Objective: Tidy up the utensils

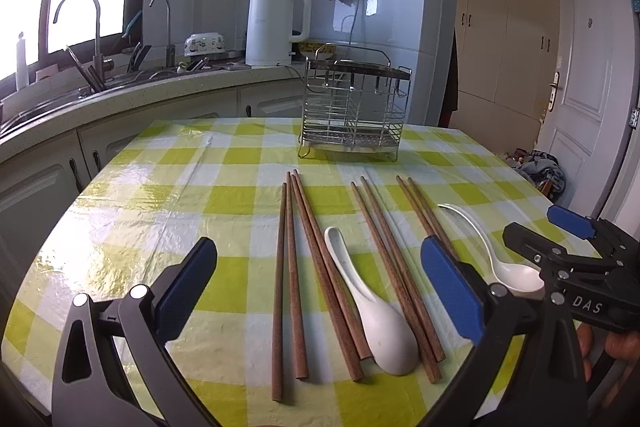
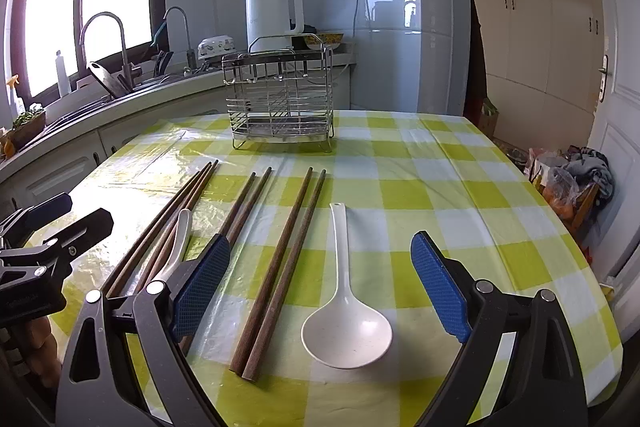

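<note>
Several brown wooden chopsticks (image 1: 296, 267) (image 2: 276, 267) lie in pairs on the green-checked table (image 1: 160, 211) (image 2: 460, 187). A short white soup spoon (image 1: 376, 315) (image 2: 176, 247) lies among them. A long white ladle spoon (image 2: 344, 303) (image 1: 492, 251) lies to the right. A wire utensil rack (image 1: 354, 107) (image 2: 280, 99) stands empty at the table's far side. My left gripper (image 1: 320, 295) is open above the chopsticks and soup spoon. My right gripper (image 2: 320, 291) is open above a chopstick pair and the ladle spoon. Each shows in the other's view (image 1: 568, 247) (image 2: 48, 227).
A kitchen counter with a sink (image 1: 60, 95), taps, a white kettle (image 1: 276, 27) (image 2: 272, 19) and a bowl (image 1: 204, 45) runs behind and left of the table. Cupboards and a white door (image 1: 576, 75) are at the right, with bags (image 2: 568, 179) on the floor.
</note>
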Motion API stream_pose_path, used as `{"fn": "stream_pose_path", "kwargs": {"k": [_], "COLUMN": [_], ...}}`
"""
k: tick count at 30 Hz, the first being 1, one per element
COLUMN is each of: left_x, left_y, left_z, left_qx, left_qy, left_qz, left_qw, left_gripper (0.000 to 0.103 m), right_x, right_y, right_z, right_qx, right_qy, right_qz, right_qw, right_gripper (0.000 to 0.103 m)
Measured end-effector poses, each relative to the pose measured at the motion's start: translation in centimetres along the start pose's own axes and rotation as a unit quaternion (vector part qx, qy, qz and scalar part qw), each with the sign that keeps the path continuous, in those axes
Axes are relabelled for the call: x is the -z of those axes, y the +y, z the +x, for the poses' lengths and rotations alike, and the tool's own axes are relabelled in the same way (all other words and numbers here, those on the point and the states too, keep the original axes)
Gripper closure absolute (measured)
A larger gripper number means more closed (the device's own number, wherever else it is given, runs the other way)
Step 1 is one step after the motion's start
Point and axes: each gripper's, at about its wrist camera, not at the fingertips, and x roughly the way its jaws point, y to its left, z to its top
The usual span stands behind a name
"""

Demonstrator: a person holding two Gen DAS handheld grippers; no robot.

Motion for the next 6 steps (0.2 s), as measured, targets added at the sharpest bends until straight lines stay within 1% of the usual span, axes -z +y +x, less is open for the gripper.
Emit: {"fn": "stream_pose_path", "kwargs": {"k": [2, 6], "left_x": [0.07, -0.04], "left_y": [-0.21, -0.02], "left_z": [-0.07, 0.11], "left_qx": [-0.016, -0.013], "left_qy": [-0.002, 0.006], "left_qz": [0.008, 0.003], "left_qw": [0.9998, 0.9999], "left_gripper": [0.004, 0.004], "right_x": [-0.05, -0.02], "right_y": [0.13, 0.13], "right_z": [0.0, 0.01], "right_qx": [-0.001, -0.001], "right_qy": [0.0, 0.0], "right_qz": [-0.002, -0.002], "right_qw": [1.0, 1.0], "right_gripper": [0.017, 0.017]}}
